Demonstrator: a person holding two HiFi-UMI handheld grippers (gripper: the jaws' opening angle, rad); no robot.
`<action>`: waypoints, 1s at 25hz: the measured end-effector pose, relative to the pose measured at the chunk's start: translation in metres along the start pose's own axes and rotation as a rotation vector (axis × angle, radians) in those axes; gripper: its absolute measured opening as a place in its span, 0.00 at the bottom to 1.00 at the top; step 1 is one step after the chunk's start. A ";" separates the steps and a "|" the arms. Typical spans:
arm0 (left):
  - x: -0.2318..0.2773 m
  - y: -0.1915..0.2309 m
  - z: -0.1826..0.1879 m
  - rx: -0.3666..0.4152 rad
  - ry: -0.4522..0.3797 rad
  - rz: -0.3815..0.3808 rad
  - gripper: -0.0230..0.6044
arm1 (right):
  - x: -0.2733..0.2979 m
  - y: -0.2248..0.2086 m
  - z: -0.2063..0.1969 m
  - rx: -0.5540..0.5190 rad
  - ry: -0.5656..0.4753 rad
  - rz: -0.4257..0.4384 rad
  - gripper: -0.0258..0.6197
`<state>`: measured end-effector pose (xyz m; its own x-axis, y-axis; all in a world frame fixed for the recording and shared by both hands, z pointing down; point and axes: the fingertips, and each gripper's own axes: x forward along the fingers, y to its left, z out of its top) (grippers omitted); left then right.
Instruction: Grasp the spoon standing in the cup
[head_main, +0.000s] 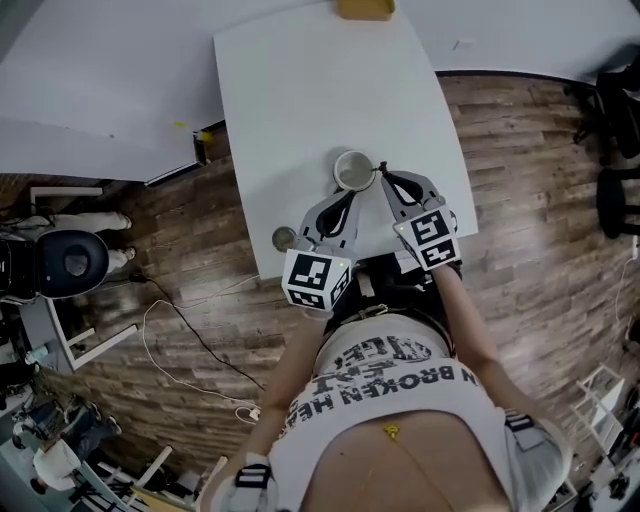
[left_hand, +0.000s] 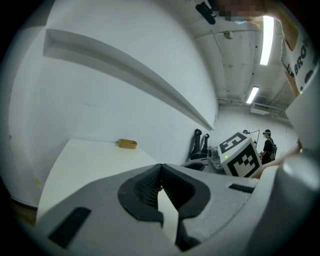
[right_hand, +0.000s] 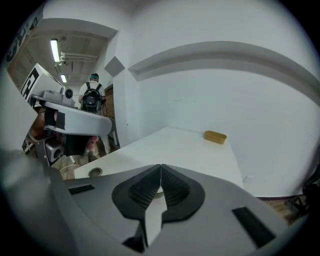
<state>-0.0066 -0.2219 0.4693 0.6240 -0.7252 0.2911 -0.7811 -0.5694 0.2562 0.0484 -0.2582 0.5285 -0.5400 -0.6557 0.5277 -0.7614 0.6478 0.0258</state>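
Two grippers are held at the middle of the head view, over the near edge of a white table (head_main: 300, 90). The jaws of the left gripper (head_main: 348, 198) and the right gripper (head_main: 384, 178) are pressed together, with nothing between them. The cup (head_main: 353, 170) is seen just above their tips; a spoon cannot be made out in it.

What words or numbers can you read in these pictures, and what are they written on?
"BROKEN": on the person's white T-shirt, upside down in the head view.
"BRO": on the same T-shirt, at the edge of the left gripper view.
The other lines on the shirt are too warped to read.
The left marker cube and right marker cube carry only black-and-white square patterns, no letters.
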 end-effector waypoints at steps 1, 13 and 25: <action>0.000 0.000 -0.002 -0.003 0.003 0.000 0.02 | 0.002 0.000 -0.004 0.002 0.007 0.001 0.05; 0.005 0.001 -0.025 -0.044 0.056 0.004 0.02 | 0.022 -0.022 -0.030 0.093 0.048 -0.014 0.13; -0.008 0.017 -0.032 -0.076 0.063 0.068 0.02 | 0.048 -0.026 -0.051 0.221 0.099 0.037 0.25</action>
<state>-0.0240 -0.2129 0.5009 0.5713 -0.7341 0.3671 -0.8196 -0.4869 0.3019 0.0605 -0.2873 0.5966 -0.5393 -0.5848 0.6060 -0.8076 0.5630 -0.1754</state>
